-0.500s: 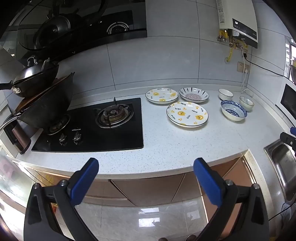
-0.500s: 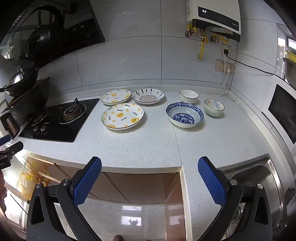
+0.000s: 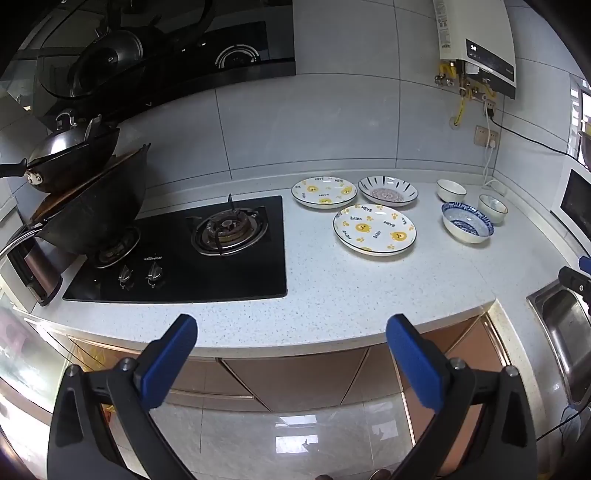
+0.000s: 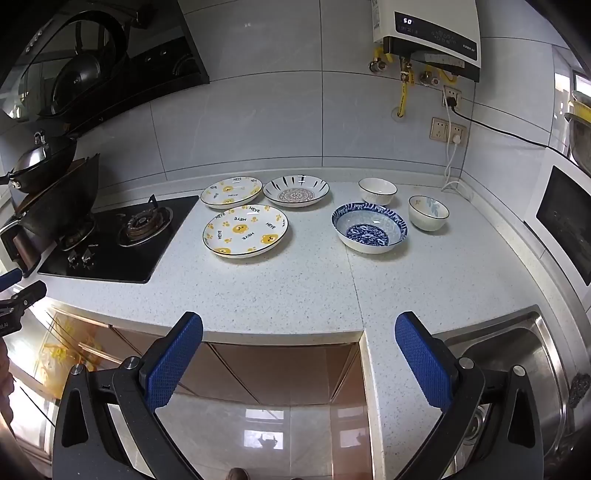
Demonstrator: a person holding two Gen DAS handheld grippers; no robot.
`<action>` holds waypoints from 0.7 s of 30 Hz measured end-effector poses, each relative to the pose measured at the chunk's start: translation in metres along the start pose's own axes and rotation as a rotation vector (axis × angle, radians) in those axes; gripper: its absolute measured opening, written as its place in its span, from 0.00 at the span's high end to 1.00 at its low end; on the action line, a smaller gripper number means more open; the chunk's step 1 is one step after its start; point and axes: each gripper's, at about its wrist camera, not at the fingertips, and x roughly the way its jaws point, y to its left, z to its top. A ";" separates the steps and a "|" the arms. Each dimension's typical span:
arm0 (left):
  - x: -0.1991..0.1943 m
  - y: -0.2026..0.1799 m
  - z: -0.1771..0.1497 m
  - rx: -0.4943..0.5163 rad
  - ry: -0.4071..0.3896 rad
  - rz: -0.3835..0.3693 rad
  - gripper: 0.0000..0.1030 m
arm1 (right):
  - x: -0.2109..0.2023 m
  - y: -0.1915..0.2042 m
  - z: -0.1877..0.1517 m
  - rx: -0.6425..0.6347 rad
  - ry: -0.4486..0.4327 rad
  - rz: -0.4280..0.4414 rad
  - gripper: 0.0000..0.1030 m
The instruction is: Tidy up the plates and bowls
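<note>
On the speckled white counter [image 4: 295, 291] lie two bear-print plates, a near one [image 4: 245, 230] [image 3: 374, 229] and a far one [image 4: 231, 191] [image 3: 324, 191], and a black-striped plate [image 4: 298, 190] [image 3: 388, 191]. To their right stand a blue-patterned bowl [image 4: 369, 227] [image 3: 467, 221] and two small white bowls [image 4: 377, 190] [image 4: 428, 212]. My left gripper [image 3: 291, 356] hangs open off the counter's front edge, near the stove. My right gripper [image 4: 299, 354] is open too, in front of the counter by the sink. Nothing sits between either pair of blue pads.
A black gas hob [image 3: 184, 254] with stacked woks [image 3: 85, 199] takes up the left. A steel sink [image 4: 517, 369] is at the right front, a microwave [image 4: 565, 221] on the right, a water heater [image 4: 428, 33] with cables on the wall. Cabinet fronts and a glossy floor lie below.
</note>
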 end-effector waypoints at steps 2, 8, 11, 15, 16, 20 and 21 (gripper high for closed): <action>0.002 0.007 0.001 -0.005 0.004 -0.010 0.00 | 0.000 0.000 0.000 0.000 0.000 0.000 0.01; 0.004 0.007 0.002 -0.004 0.006 -0.006 0.00 | 0.001 0.001 0.001 0.000 0.000 0.001 0.01; 0.004 0.007 0.003 -0.003 0.007 -0.006 0.00 | 0.001 0.001 0.002 0.000 0.001 -0.001 0.01; 0.004 0.007 0.002 -0.004 0.008 -0.005 0.00 | 0.001 0.001 0.000 0.000 0.001 0.000 0.01; 0.004 0.007 0.002 -0.005 0.008 -0.005 0.00 | 0.001 0.001 0.000 0.001 0.001 0.001 0.01; 0.004 0.007 0.001 -0.004 0.008 -0.004 0.00 | 0.002 0.002 0.001 0.001 0.003 0.001 0.01; 0.004 0.007 0.001 -0.005 0.009 -0.004 0.00 | 0.002 0.000 0.001 0.000 0.003 0.001 0.01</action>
